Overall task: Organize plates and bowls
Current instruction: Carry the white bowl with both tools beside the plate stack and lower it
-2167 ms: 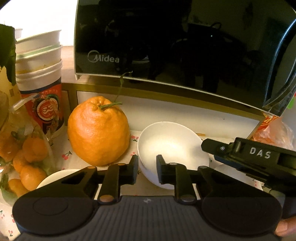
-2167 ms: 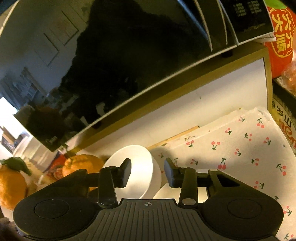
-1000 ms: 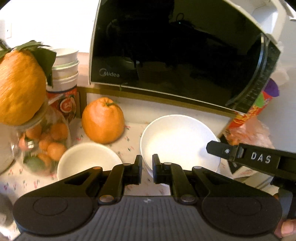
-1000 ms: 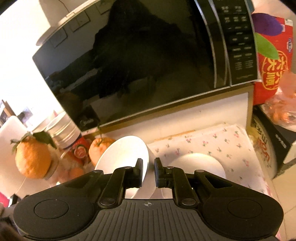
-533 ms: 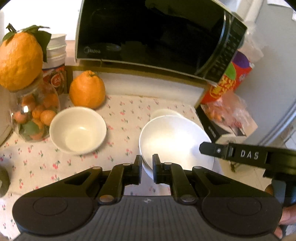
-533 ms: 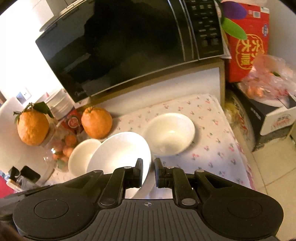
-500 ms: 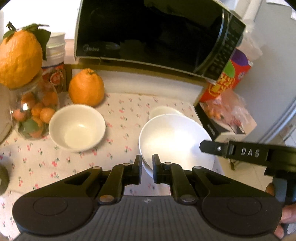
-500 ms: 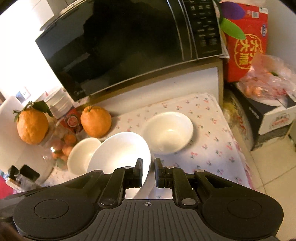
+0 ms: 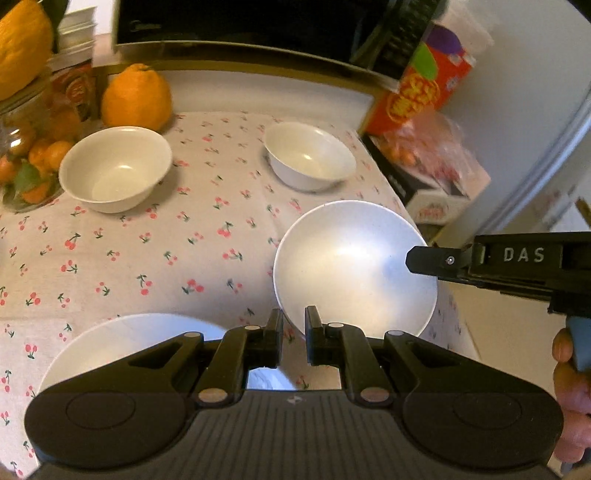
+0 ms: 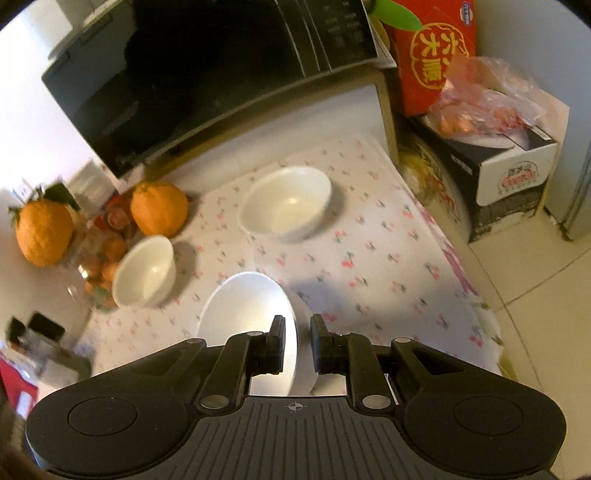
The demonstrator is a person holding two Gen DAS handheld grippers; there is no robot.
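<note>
Both grippers hold one large white bowl above the cherry-print tablecloth. My left gripper is shut on its near rim. My right gripper is shut on its opposite rim; it shows in the left wrist view at the bowl's right edge. The held bowl also shows in the right wrist view. Two smaller white bowls sit on the cloth, one at the left and one at the back right. A white plate lies under my left gripper.
A black microwave stands on a shelf at the back. A large orange, a jar of small oranges and stacked cups crowd the left. Boxes and a bag of fruit sit right of the table edge.
Both grippers have pulled back and up from the microwave shelf with the large bowl. The smaller bowl beneath it stays on the cloth. A plate has come into view under my left gripper.
</note>
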